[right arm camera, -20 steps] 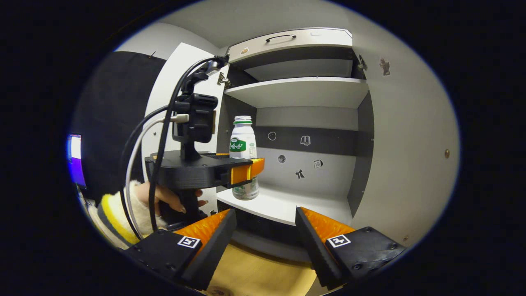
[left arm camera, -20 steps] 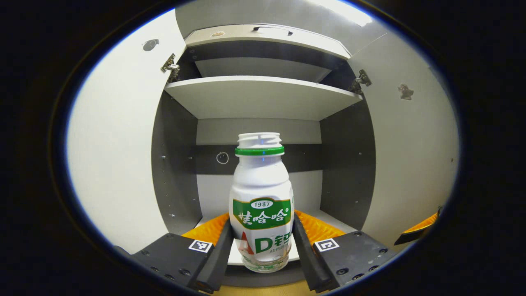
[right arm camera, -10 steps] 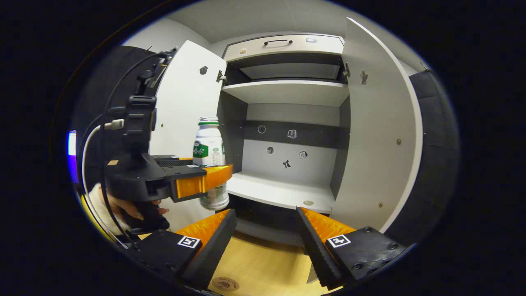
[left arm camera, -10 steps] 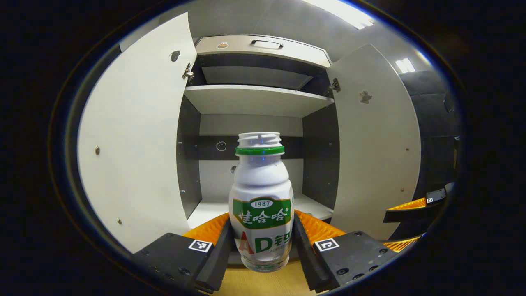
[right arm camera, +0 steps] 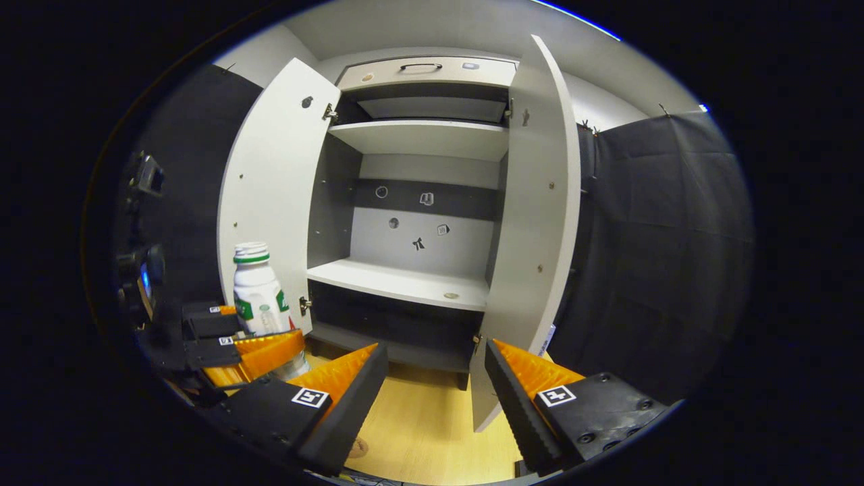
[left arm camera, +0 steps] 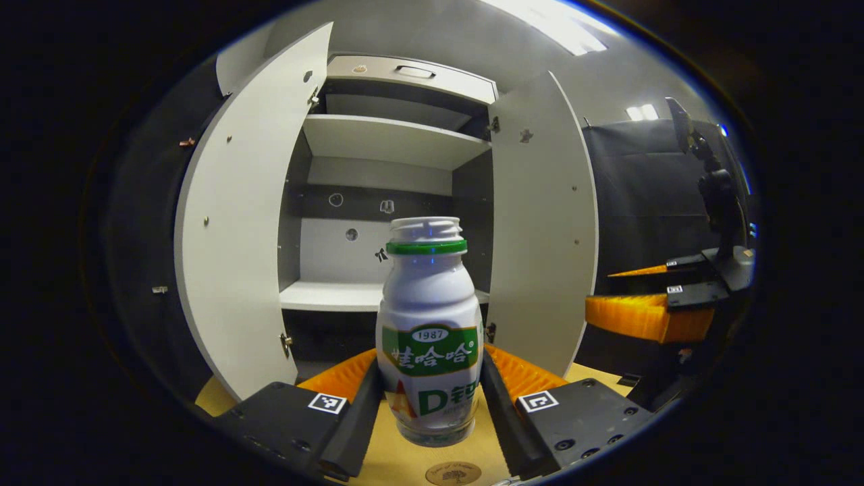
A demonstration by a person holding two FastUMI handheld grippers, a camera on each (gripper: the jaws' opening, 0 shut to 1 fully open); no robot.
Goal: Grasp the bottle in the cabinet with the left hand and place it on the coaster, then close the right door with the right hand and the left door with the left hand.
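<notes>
A white bottle (left arm camera: 429, 304) with a green label and green neck ring stands upright between my left gripper's (left arm camera: 430, 381) fingers, which are shut on its lower body. It hangs above the wooden table, and the round brown coaster (left arm camera: 453, 472) lies just below and in front of it. In the right gripper view the bottle (right arm camera: 255, 297) and left gripper (right arm camera: 260, 341) sit low at the left, outside the cabinet. My right gripper (right arm camera: 435, 378) is open with nothing in it, facing the cabinet's lower shelf (right arm camera: 405, 283). It also shows far right as the right gripper (left arm camera: 638, 293) in the left gripper view.
The cabinet's left door (right arm camera: 270, 202) and right door (right arm camera: 536, 223) both stand wide open. The right door's lower edge is close to my right gripper. A small round thing (right arm camera: 451, 295) lies on the lower shelf. The light wooden table (right arm camera: 425, 418) spreads in front.
Both grippers have drawn back from the cabinet. The bottle has come off the lower shelf with the left gripper and now hangs over the table near the coaster.
</notes>
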